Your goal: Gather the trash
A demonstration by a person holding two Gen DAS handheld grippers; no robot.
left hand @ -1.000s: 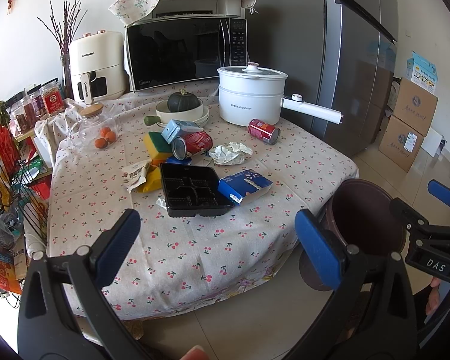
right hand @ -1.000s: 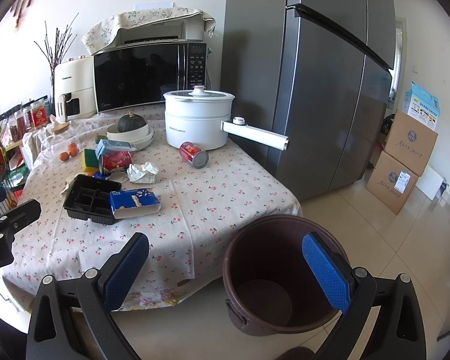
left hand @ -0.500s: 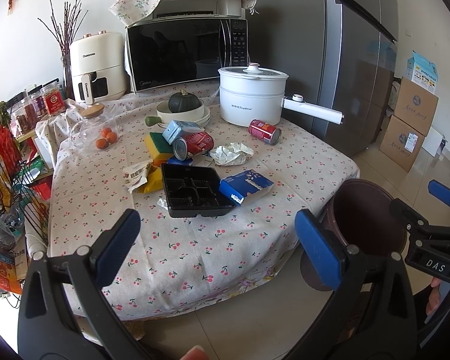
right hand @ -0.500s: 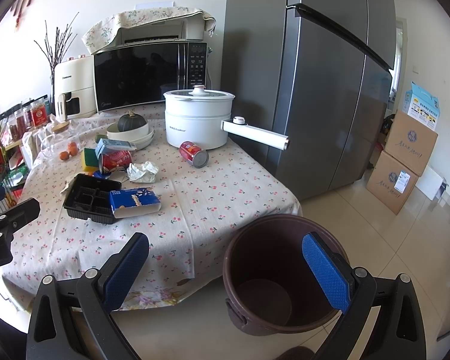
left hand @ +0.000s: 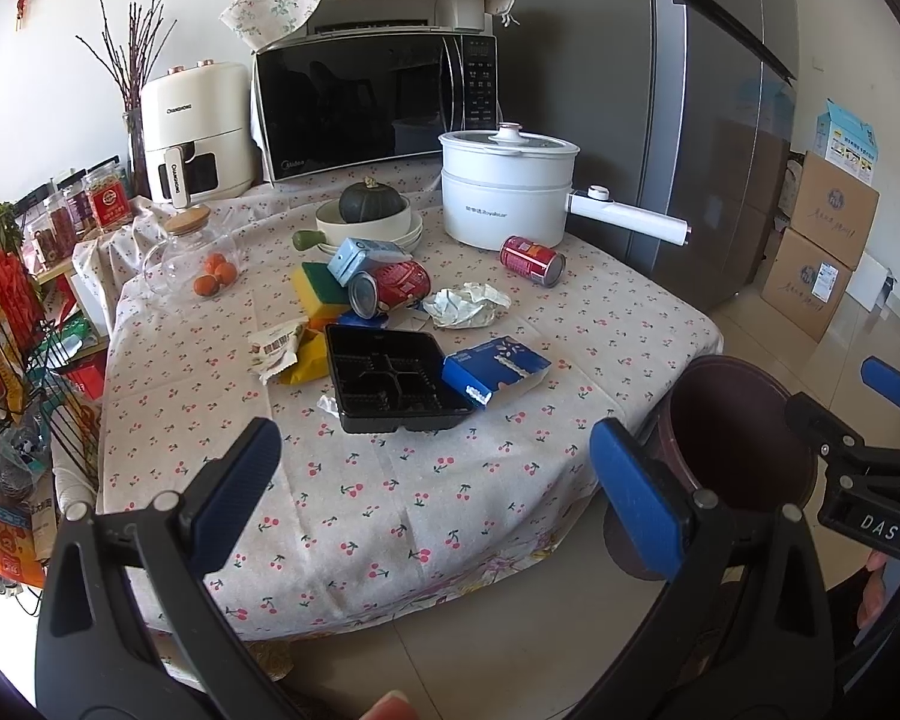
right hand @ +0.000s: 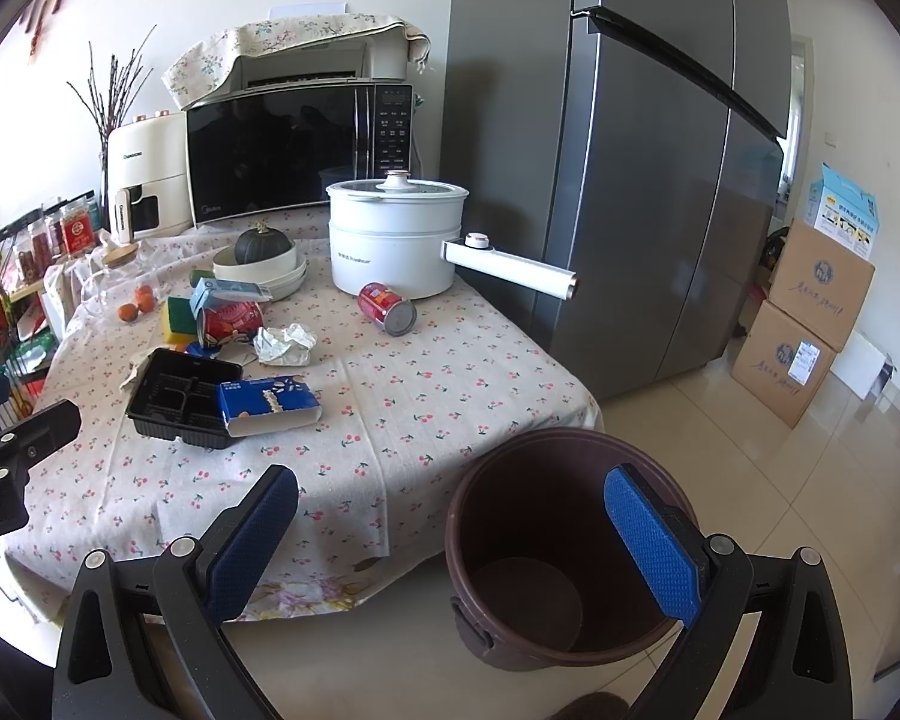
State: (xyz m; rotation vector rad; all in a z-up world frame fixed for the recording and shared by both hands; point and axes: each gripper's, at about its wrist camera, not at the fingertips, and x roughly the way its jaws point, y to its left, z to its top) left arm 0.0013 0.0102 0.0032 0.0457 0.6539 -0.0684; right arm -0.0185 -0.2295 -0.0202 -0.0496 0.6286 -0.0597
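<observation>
Trash lies on the cherry-print table (left hand: 390, 480): a black plastic tray (left hand: 390, 378), a torn blue box (left hand: 495, 369), crumpled paper (left hand: 465, 306), two red cans (left hand: 390, 294) (left hand: 531, 261), a small blue carton (left hand: 363, 255) and a snack wrapper (left hand: 276, 348). A brown bin (right hand: 564, 546) stands on the floor by the table's right corner. My left gripper (left hand: 435, 498) is open and empty, held back from the table's front edge. My right gripper (right hand: 450, 540) is open and empty, above the bin's near side.
A white electric pot (left hand: 507, 192) with a long handle, a microwave (left hand: 375, 105), an air fryer (left hand: 195, 132), a squash in stacked bowls (left hand: 369, 204), sponges (left hand: 315, 291) and a glass jar with oranges (left hand: 201, 258) are on the table. A fridge (right hand: 630, 150) and cardboard boxes (right hand: 810, 330) stand right; a wire rack (left hand: 24, 330) left.
</observation>
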